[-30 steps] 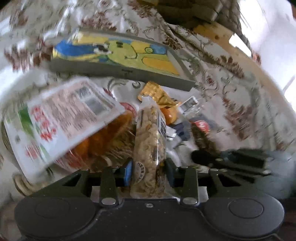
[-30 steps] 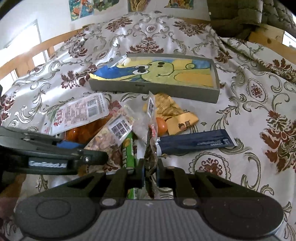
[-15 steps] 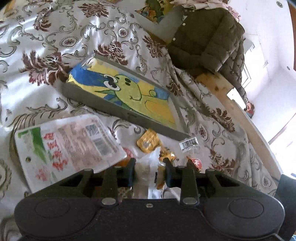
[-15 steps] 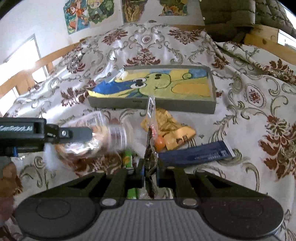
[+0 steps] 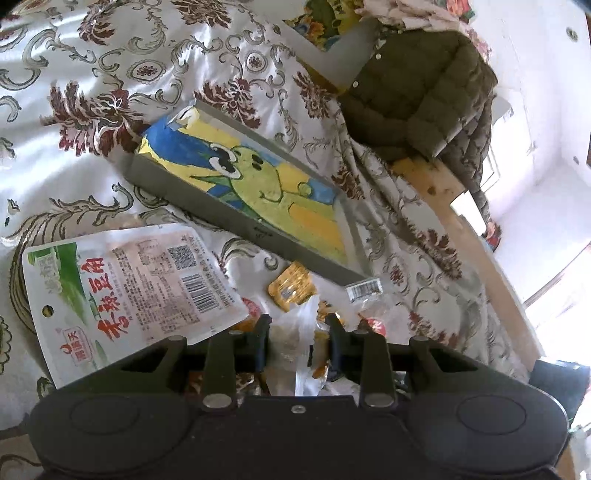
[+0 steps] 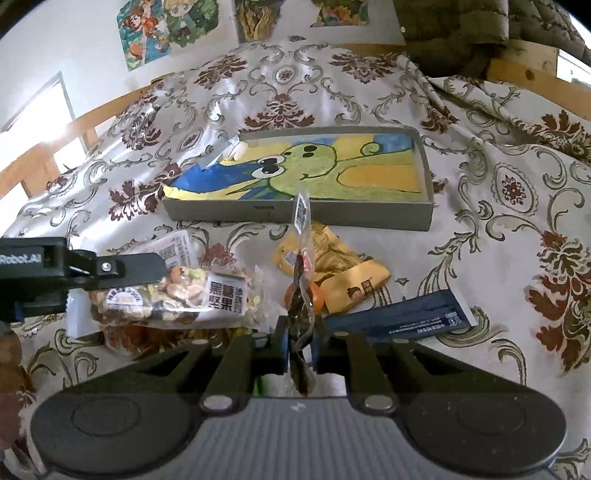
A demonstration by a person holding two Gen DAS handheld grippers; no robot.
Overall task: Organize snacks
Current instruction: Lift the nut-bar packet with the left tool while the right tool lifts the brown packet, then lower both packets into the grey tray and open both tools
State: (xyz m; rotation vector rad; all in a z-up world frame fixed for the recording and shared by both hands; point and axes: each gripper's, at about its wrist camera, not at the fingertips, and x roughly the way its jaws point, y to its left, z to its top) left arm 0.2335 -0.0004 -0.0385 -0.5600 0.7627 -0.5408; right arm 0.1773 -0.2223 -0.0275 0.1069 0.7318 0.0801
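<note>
A grey tray [image 6: 424, 218] with a green cartoon on its floor lies on the patterned bedspread; it also shows in the left wrist view [image 5: 207, 206]. My left gripper [image 5: 298, 334] is shut on a clear bag of mixed nuts [image 6: 173, 299], lifted over the snack pile. My right gripper [image 6: 300, 338] is shut on a thin dark snack packet [image 6: 301, 295] that stands upright between its fingers, in front of the tray. A white and green packet [image 5: 129, 288], yellow packets [image 6: 332, 266] and a dark blue packet [image 6: 402, 315] lie on the cover.
A dark green jacket [image 5: 417, 88] hangs at the far end over a wooden bed frame [image 5: 476, 236]. Posters [image 6: 147, 33] hang on the wall behind. The bedspread [image 6: 517, 192] lies bare right of the tray.
My left gripper has lifted and turned with the nut bag, which now lies sideways above the pile. My right gripper has risen a little with its packet.
</note>
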